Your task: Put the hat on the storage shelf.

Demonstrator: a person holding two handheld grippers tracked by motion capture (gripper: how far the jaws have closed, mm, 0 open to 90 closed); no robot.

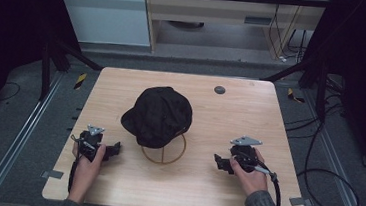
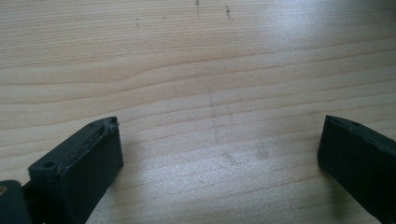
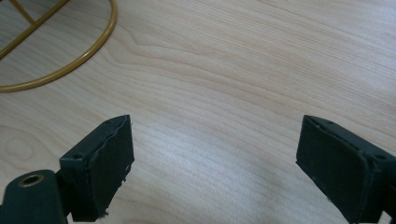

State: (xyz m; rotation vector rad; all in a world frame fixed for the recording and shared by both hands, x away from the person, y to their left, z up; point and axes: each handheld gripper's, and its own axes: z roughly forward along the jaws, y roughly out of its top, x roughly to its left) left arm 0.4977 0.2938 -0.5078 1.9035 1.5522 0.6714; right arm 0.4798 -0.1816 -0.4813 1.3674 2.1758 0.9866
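Note:
A black cap (image 1: 158,115) sits on top of a gold wire stand (image 1: 163,154) in the middle of the wooden table (image 1: 230,117). The stand's round base ring (image 3: 70,60) shows at the upper left of the right gripper view. My left gripper (image 1: 115,150) rests low over the table to the left of the stand, held in a hand, its jaws wide open over bare wood (image 2: 219,140). My right gripper (image 1: 217,161) sits to the right of the stand, also open with nothing between its jaws (image 3: 215,154).
A small dark round disc (image 1: 219,89) is set in the table near its far edge. Black frame legs (image 1: 318,79) and cables (image 1: 325,170) lie on the floor around the table. A light cabinet (image 1: 219,11) stands behind.

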